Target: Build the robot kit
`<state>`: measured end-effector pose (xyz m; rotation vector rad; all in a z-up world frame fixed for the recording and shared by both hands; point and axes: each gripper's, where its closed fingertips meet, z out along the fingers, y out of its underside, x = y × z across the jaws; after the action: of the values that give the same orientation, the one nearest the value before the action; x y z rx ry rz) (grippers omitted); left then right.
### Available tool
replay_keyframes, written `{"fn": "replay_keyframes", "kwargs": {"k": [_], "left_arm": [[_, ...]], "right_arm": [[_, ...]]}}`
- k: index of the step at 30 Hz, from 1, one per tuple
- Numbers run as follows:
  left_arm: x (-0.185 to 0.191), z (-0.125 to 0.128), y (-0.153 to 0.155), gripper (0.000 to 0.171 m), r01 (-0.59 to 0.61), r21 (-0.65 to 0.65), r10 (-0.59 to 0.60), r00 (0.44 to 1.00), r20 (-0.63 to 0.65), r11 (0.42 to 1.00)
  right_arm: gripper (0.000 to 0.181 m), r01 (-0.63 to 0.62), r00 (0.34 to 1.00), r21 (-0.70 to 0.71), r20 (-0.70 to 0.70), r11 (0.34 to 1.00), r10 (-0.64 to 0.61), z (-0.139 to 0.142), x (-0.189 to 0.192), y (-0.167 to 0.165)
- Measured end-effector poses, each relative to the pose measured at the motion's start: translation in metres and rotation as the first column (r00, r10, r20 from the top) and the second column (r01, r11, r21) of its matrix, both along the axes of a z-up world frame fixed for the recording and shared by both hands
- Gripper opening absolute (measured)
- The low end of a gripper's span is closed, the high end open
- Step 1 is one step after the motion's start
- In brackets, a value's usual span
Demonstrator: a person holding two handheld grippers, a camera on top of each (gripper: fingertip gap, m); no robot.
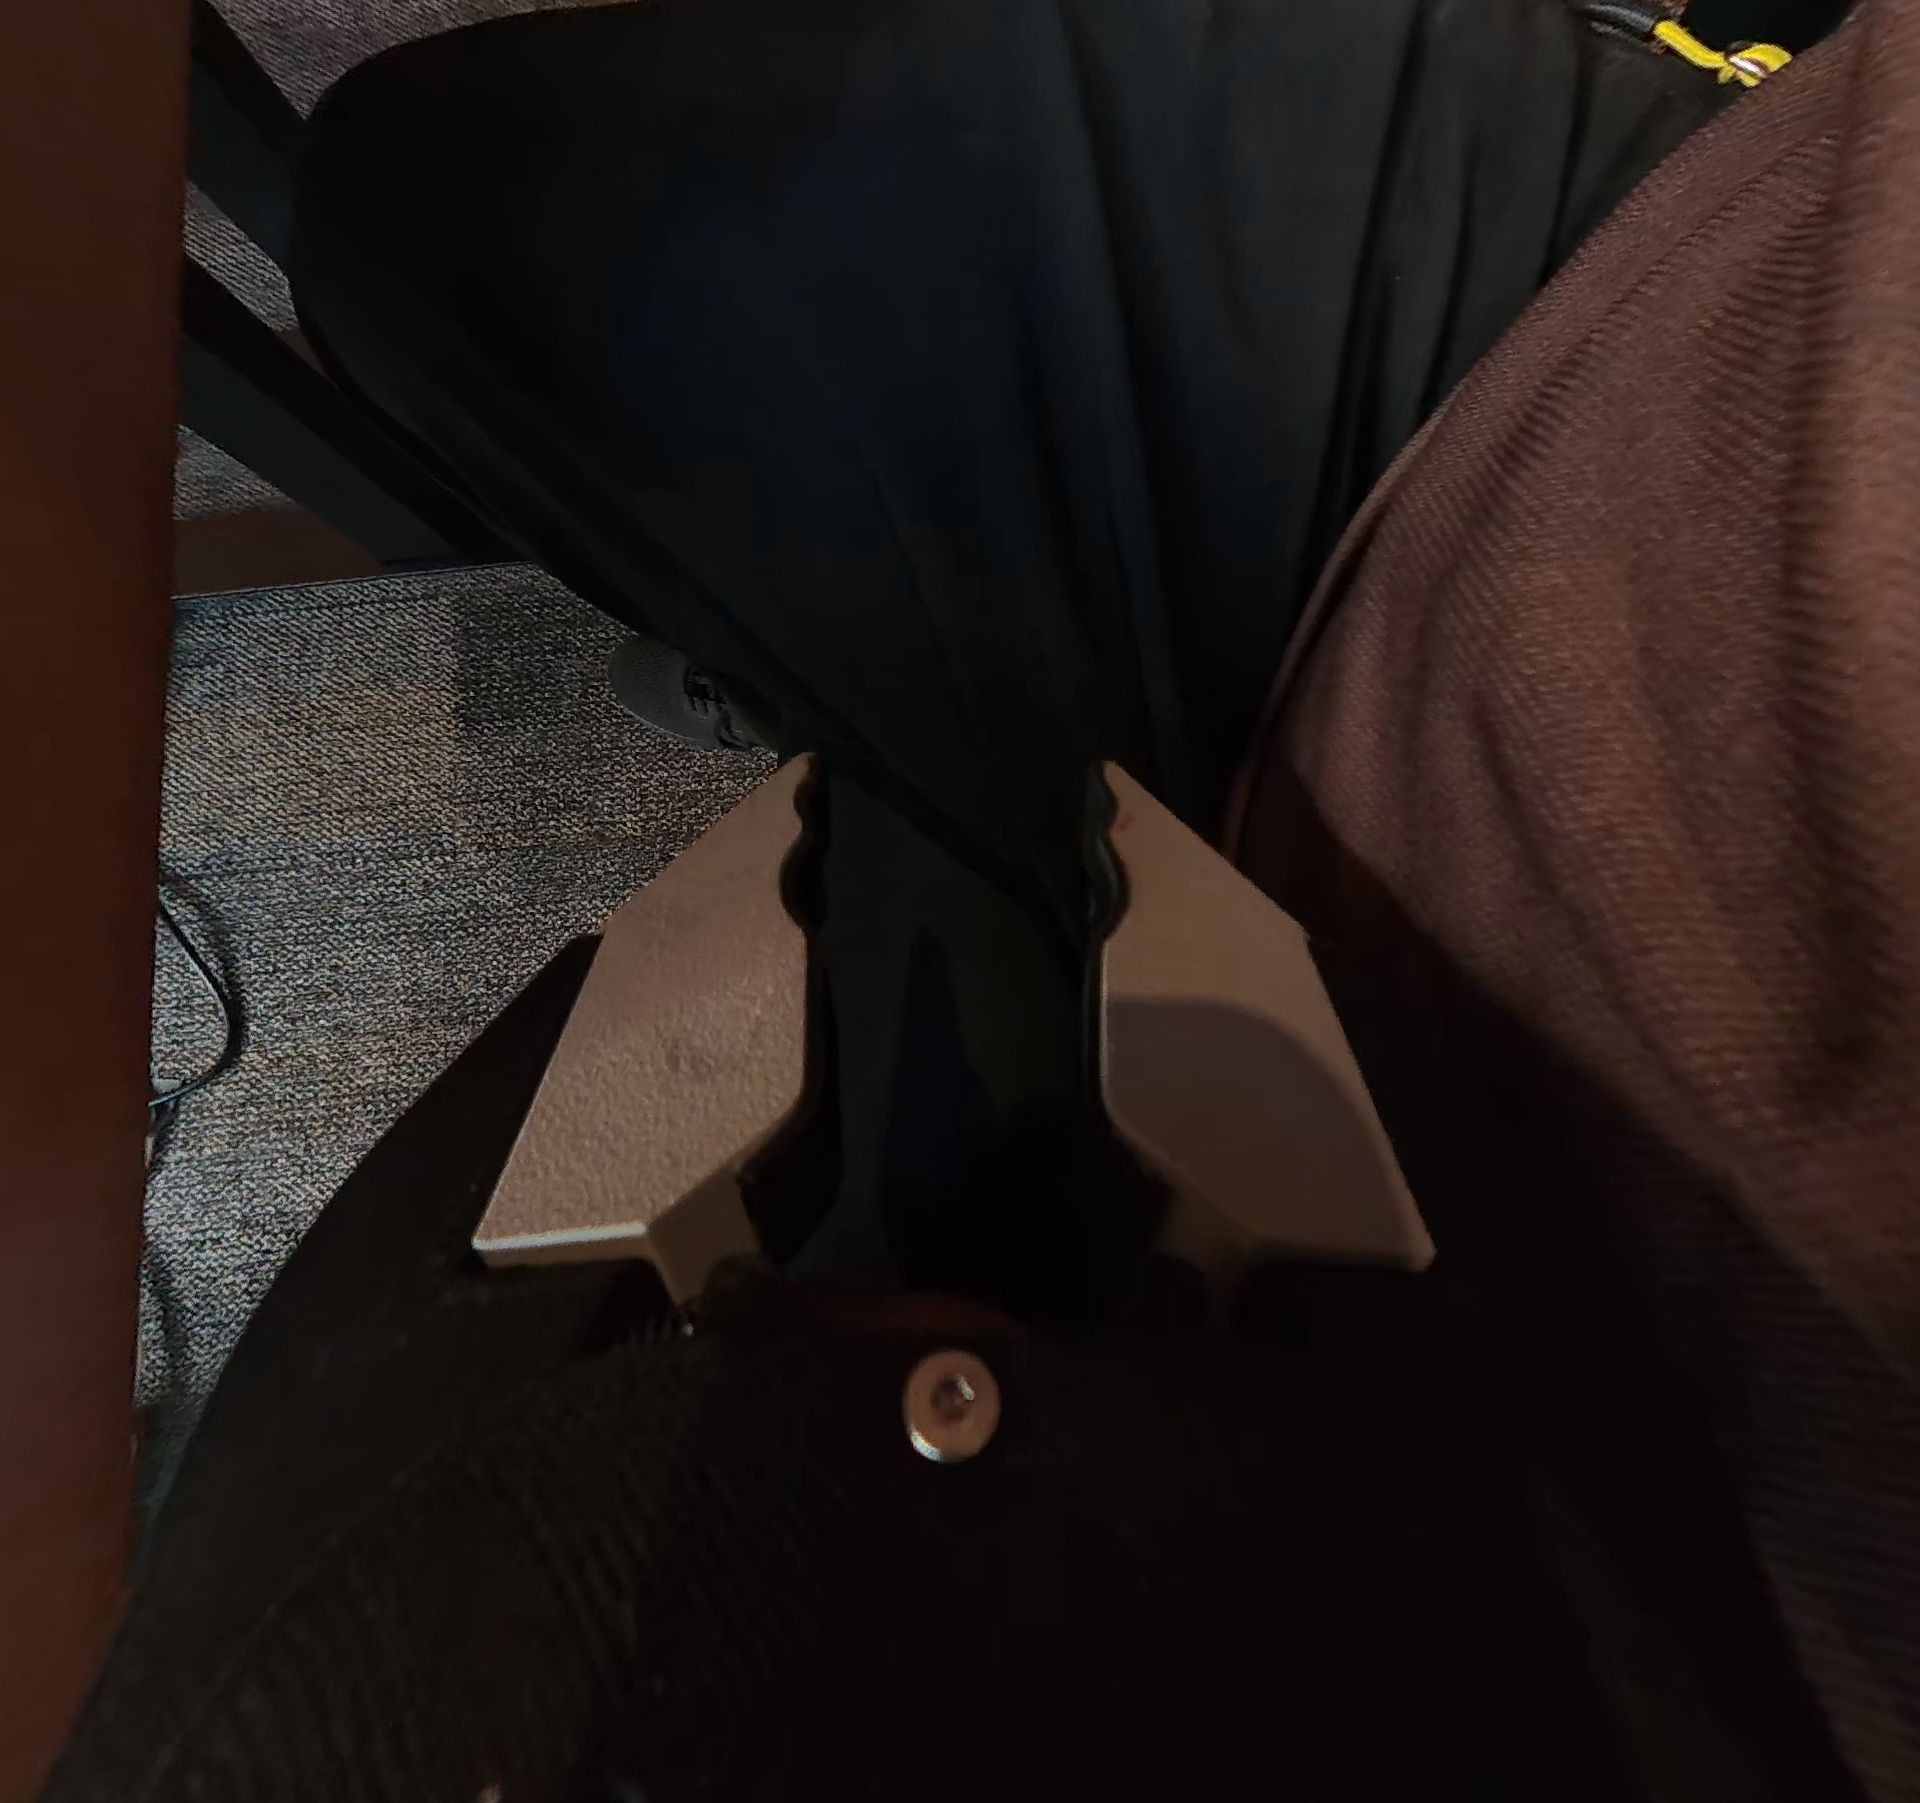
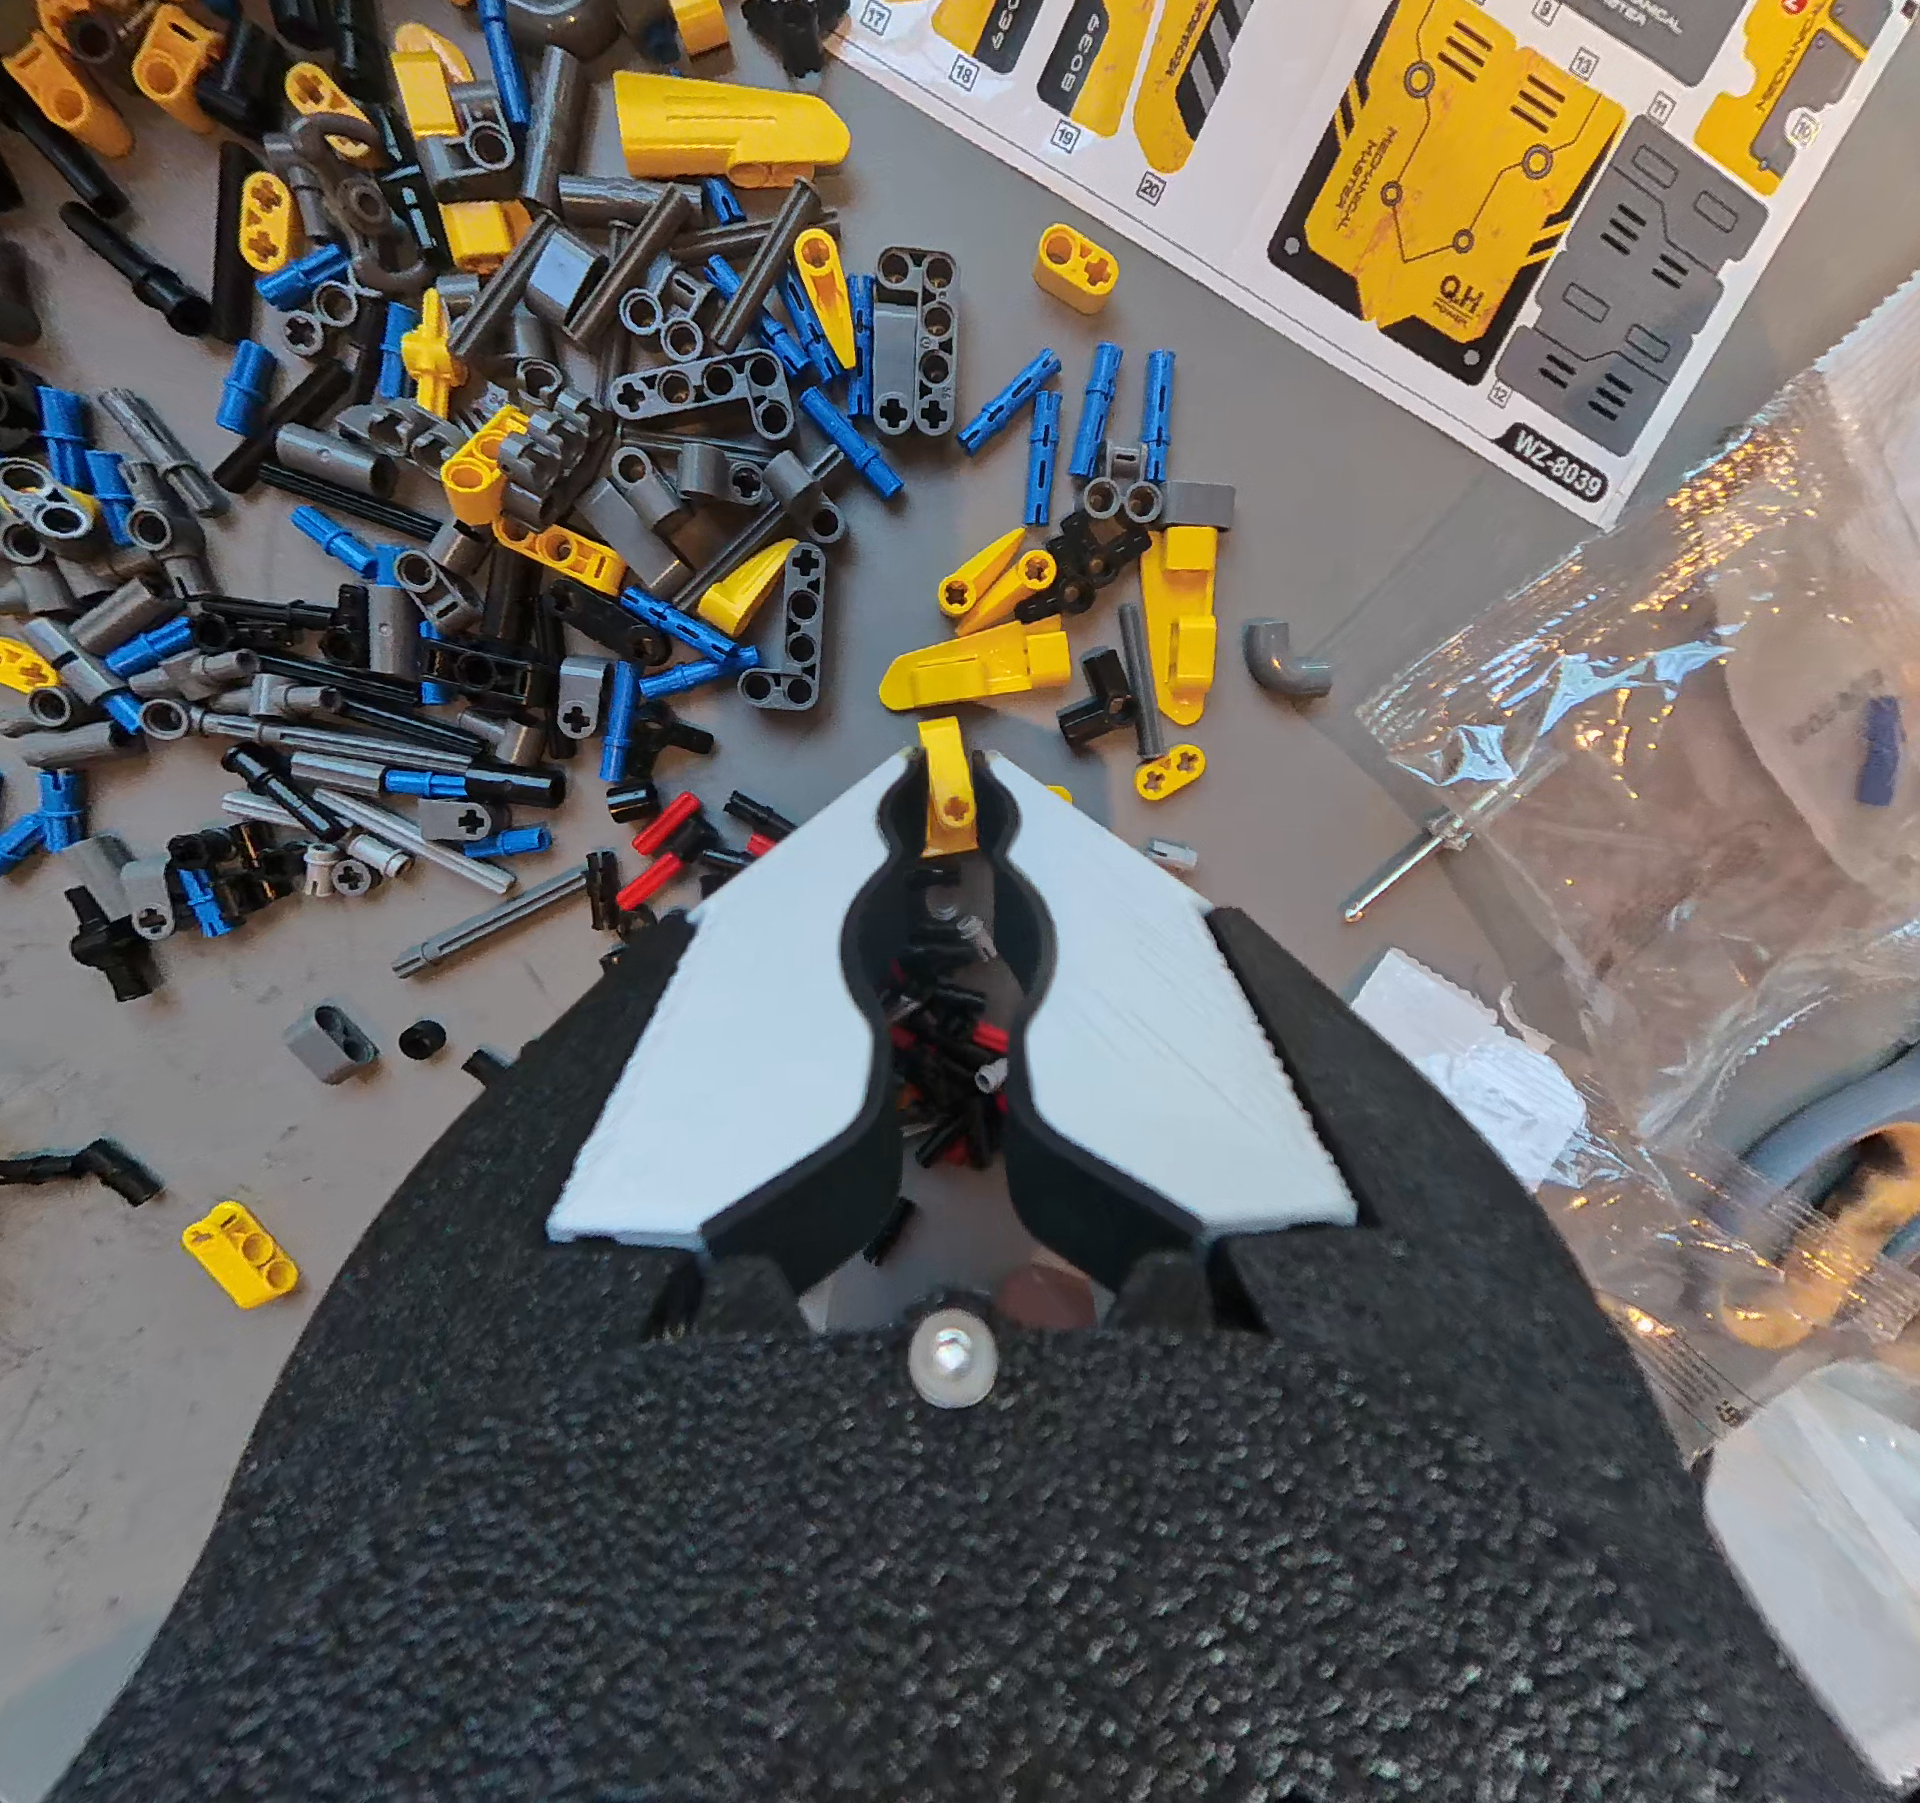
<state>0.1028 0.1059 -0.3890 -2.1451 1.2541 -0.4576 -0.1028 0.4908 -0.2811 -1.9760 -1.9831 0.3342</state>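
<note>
My left gripper is below a table edge, against a person's lap. Its jaws close on a bunch of black fabric, whose folds converge into the gap between the fingers. A brown knitted sleeve lies to its right. My right gripper is over a grey table, shut on a small yellow building piece pinched upright at its tips. Just beyond the tips lies a larger yellow curved panel piece. Small black and red pins show on the table between the fingers.
A dense pile of blue, grey, black and yellow building pieces covers the table's left and far side. A sticker sheet lies far right, clear plastic bags at the right. In the left wrist view, carpet and a shoe show. Left tips to right tips: about 45 cm.
</note>
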Motion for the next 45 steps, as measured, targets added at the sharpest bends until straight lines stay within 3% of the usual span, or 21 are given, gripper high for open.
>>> {"fn": "replay_keyframes", "kwargs": {"k": [9, 15, 18, 21, 25, 33, 41, 45], "left_arm": [[-0.001, -0.001, 0.001, 0.047, -0.002, -0.004, 0.002, 1.000, 0.001, 1.000], [0.000, 0.001, 0.000, 0.047, 0.000, 0.001, 0.000, 1.000, 0.003, 1.000], [0.001, 0.001, -0.001, 0.047, 0.007, 0.010, -0.007, 1.000, -0.009, 1.000], [0.000, 0.001, 0.000, 0.047, 0.007, 0.019, -0.006, 1.000, -0.018, 1.000], [0.001, 0.001, -0.001, 0.047, 0.007, 0.020, -0.007, 1.000, -0.021, 1.000], [0.000, -0.003, 0.000, 0.047, 0.009, 0.026, -0.008, 0.999, -0.049, 1.000], [0.000, -0.012, 0.001, 0.047, 0.009, 0.017, -0.008, 0.996, -0.086, 1.000], [-0.001, -0.011, 0.002, 0.047, 0.003, 0.014, -0.002, 0.997, -0.077, 1.000]], "right_arm": [[0.004, -0.017, 0.999, -0.020, 0.036, 1.000, 0.017, -0.010, -0.001, -0.003], [0.004, -0.014, 1.000, 0.006, -0.011, 1.000, 0.014, 0.013, 0.007, -0.009], [0.004, -0.029, 0.997, -0.003, -0.071, 1.000, 0.029, 0.034, 0.015, -0.028], [0.004, -0.087, 0.989, -0.044, -0.120, 0.995, 0.081, 0.045, 0.030, -0.067], [0.005, -0.147, 0.987, -0.056, -0.072, 0.988, 0.143, 0.032, 0.064, -0.114], [0.005, -0.154, 0.984, -0.058, -0.098, 0.986, 0.148, 0.026, 0.122, -0.164], [0.005, -0.180, 0.978, -0.022, -0.113, 0.983, 0.176, -0.010, 0.136, -0.190], [0.005, -0.183, 0.973, -0.023, -0.146, 0.983, 0.178, -0.011, 0.132, -0.194]]}}
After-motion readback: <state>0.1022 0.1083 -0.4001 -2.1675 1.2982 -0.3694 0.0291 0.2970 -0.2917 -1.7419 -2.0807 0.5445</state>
